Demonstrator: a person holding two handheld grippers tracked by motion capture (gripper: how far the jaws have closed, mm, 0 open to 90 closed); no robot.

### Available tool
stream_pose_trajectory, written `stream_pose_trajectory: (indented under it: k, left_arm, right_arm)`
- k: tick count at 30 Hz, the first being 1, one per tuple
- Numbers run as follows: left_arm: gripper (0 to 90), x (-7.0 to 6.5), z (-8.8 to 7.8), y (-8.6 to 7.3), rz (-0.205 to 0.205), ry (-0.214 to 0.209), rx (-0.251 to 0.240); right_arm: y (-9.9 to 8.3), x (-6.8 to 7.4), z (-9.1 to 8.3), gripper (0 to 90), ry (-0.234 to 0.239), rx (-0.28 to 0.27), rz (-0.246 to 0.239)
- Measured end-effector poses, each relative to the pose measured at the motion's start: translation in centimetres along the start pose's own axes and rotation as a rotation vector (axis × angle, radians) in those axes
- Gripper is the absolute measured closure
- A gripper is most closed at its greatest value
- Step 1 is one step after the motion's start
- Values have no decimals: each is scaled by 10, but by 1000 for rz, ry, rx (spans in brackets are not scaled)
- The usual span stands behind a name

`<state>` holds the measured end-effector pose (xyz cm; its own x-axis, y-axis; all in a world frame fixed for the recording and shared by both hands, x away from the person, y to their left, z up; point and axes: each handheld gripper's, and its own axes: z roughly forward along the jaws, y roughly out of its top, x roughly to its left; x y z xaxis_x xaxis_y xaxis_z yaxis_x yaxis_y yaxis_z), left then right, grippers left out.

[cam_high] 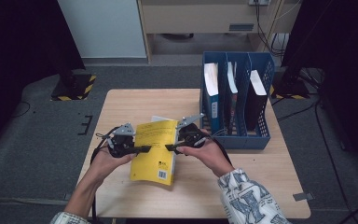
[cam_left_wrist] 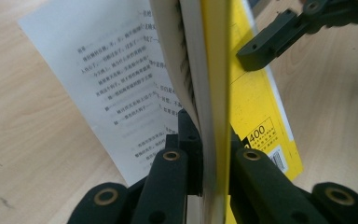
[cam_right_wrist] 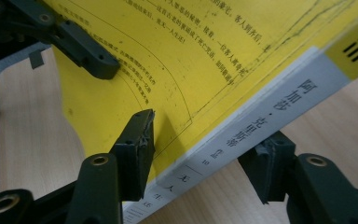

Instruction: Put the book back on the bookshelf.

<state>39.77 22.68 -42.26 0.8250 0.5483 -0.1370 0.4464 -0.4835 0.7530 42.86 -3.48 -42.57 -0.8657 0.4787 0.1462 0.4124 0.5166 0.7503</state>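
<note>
- Yellow book (cam_high: 154,149): paperback, held tilted above the bench (cam_high: 135,100) near its front middle, between both grippers.
- Left gripper (cam_high: 145,149): jaws clamped on the book's open edge, cover and pages pinched.
- Right gripper (cam_high: 170,147): jaws straddle the grey spine, one on the cover, the other just off; not pressing.
- Blue file rack (cam_high: 235,98): right rear, three compartments holding folders.

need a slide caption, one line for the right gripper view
Right claw straddles the spine edge of the yellow book, jaws not pressing, while the left claw grips its far edge.
</note>
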Motion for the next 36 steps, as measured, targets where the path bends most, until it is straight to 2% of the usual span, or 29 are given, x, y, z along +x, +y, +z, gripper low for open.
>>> stream_pose_trajectory:
  k: [4,8,14,16,20,24,30,33,36]
  left_arm:
    - [861,1,-2,3,-1,17,-29]
    - [864,2,-5,5,9,38,-60]
    - [864,2,-5,4,25,38,-57]
    - [862,2,-3,4,24,35,-60]
    - [845,2,-3,3,22,43,-69]
    - [814,5,-4,1,7,57,-87]
    - [799,7,-4,2,-4,84,-92]
    - [801,7,-3,3,1,105,-104]
    - [786,7,-3,3,-4,115,-110]
  right_arm:
    - [12,6,-8,476,-19,13,-62]
    - [20,10,-12,473,-28,9,-95]
    - [25,9,-8,479,-33,12,-100]
    - [25,9,-6,544,-54,13,-111]
    - [25,9,-7,597,-85,14,-115]
    - [27,8,-10,665,-90,-2,-106]
    - [33,10,-13,708,-122,7,-144]
    - [37,9,-17,728,-149,6,-183]
    - [37,9,-18,729,-156,8,-191]
